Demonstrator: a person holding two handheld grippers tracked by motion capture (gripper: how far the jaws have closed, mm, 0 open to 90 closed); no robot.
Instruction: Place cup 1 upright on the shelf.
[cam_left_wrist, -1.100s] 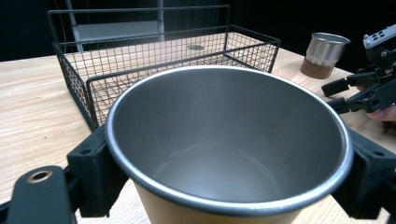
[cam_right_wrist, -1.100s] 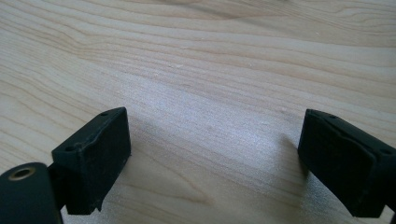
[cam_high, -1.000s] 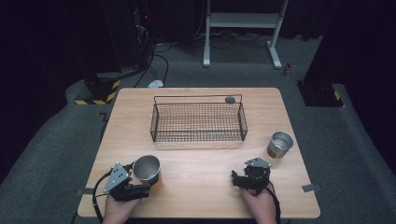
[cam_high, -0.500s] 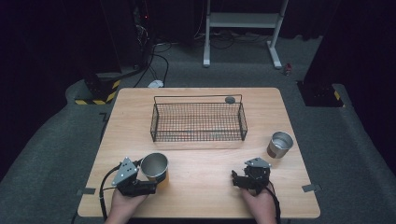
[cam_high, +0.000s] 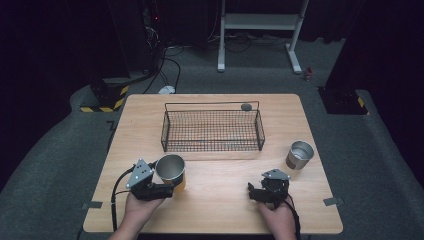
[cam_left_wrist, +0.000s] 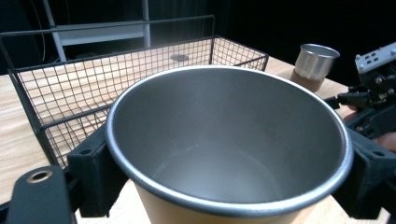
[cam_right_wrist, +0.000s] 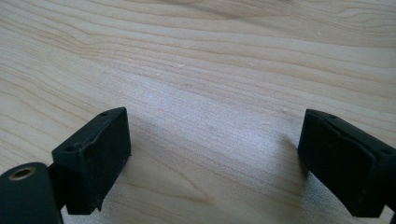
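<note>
A steel cup (cam_high: 170, 170) with a tan lower band sits between the jaws of my left gripper (cam_high: 169, 185), which is shut on its sides near the table's front left. In the left gripper view the cup (cam_left_wrist: 224, 154) looks empty inside, with my left gripper (cam_left_wrist: 224, 182) clamped around it. A second steel cup (cam_high: 299, 155) (cam_left_wrist: 317, 65) stands upright at the right. My right gripper (cam_high: 256, 192) (cam_right_wrist: 215, 158) rests low over bare wood at the front right, open, with nothing between its jaws.
A black wire basket (cam_high: 212, 148) (cam_left_wrist: 60, 93) stands mid-table, beyond both grippers. A small dark disc (cam_high: 246, 106) (cam_left_wrist: 180, 58) lies behind its back right corner. The wooden table (cam_high: 145, 115) is bare between the grippers. My right gripper (cam_left_wrist: 373, 93) appears at the left gripper view's right edge.
My left gripper has carried the steel cup to the right and a little forward, toward the basket. The right gripper has stayed where it was.
</note>
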